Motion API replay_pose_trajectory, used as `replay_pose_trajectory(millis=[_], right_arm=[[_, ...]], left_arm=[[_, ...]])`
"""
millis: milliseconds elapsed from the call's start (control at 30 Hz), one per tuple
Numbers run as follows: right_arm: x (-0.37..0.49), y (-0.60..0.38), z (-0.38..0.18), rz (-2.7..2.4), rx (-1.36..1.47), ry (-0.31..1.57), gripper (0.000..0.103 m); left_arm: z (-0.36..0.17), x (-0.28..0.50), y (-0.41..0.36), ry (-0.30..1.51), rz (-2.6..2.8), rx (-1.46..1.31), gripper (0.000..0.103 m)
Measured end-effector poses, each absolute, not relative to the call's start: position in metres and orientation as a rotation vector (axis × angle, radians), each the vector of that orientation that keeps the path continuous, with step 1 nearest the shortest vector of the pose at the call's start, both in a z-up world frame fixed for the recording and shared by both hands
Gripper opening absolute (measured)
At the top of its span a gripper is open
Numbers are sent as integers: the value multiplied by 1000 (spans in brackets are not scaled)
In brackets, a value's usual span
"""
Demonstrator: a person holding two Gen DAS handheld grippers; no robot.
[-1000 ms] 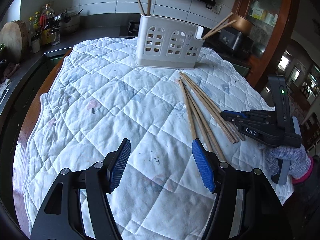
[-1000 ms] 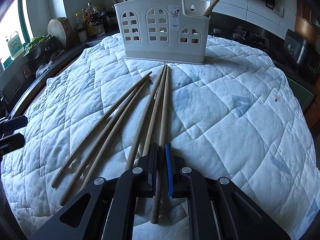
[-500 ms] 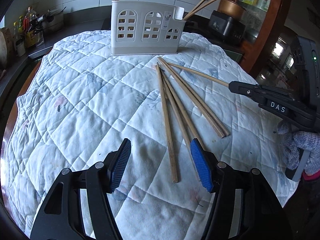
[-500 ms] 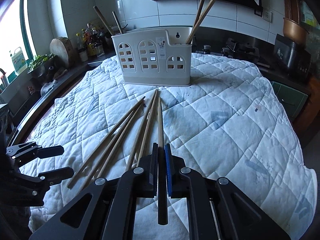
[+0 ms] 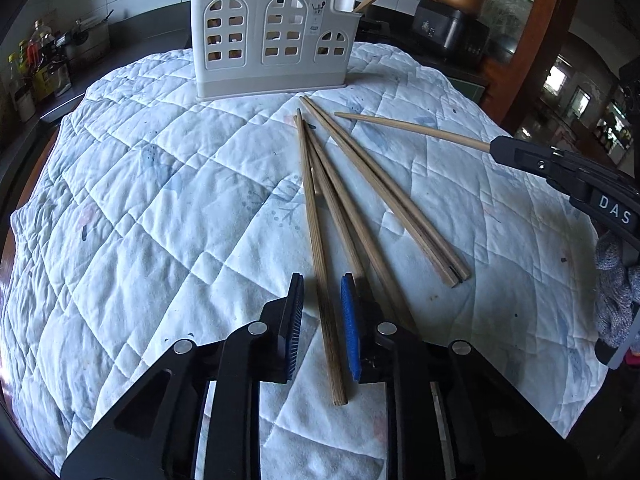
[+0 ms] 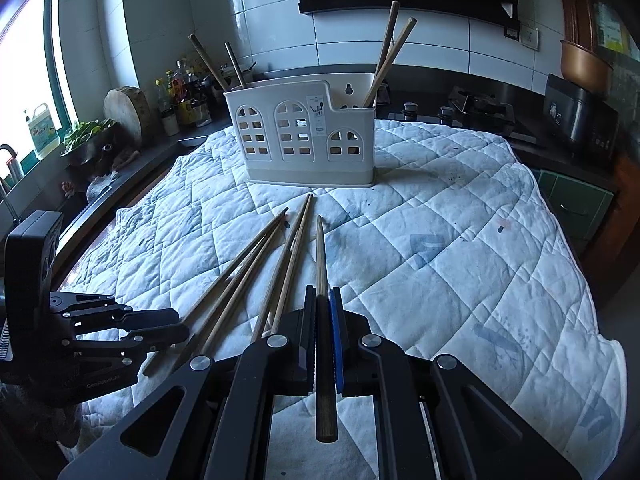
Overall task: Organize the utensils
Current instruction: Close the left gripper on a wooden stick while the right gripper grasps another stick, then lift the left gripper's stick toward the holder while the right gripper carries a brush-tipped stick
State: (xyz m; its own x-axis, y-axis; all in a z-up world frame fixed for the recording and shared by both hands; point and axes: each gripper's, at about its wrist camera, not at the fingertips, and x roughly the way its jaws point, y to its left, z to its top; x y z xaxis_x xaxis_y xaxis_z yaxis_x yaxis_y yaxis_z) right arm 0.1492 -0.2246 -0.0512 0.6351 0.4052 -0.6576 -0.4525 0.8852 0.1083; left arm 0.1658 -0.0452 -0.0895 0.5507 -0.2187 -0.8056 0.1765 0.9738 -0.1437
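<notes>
A white slotted utensil holder [image 5: 272,40] [image 6: 304,136] stands at the far side of the quilted cloth [image 5: 160,200], with chopsticks in both end compartments. Several wooden chopsticks [image 5: 384,192] [image 6: 248,272] lie loose on the cloth. My left gripper [image 5: 321,280] [image 6: 176,322] is low over them and its jaws are closing around one chopstick [image 5: 316,240]; a gap still shows on each side of it. My right gripper [image 6: 322,292] [image 5: 500,146] is shut on another chopstick [image 6: 320,256] [image 5: 412,130], held above the cloth and pointing towards the holder.
Bottles [image 6: 184,96] and a round wooden board [image 6: 126,112] line the left counter. A gas hob [image 6: 476,108] sits behind the cloth, and a dark cooker [image 6: 576,120] with a copper pot stands at the right. A gloved hand [image 5: 612,304] holds the right gripper.
My left gripper moved in over the loose chopsticks and its jaws narrowed around one. My right gripper rose with its chopstick, lifting it off the cloth.
</notes>
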Motion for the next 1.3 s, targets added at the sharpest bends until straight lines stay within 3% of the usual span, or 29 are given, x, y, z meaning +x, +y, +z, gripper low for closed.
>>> replay_pose_trajectory(millis=[200,367,533,967,1300], right_arm=[[149,-227,-50,489,-65,730,7],[148,-226,-47,492,-69,725,7],[145,-225,-41,492,-73,712,7],[146,-217,-16,506,-61,657,7],[145,-213,-14,508,-67,654,7]], left_arm=[[-92,171,-47,977,-232,-45,19],[-91,173,-49,982,-219,-10,9],[-86,175,-48,992,-238,11,6],[-29,171,-23,849,-281,-86,6],[-57,168,-18,968,-289,-45,6]])
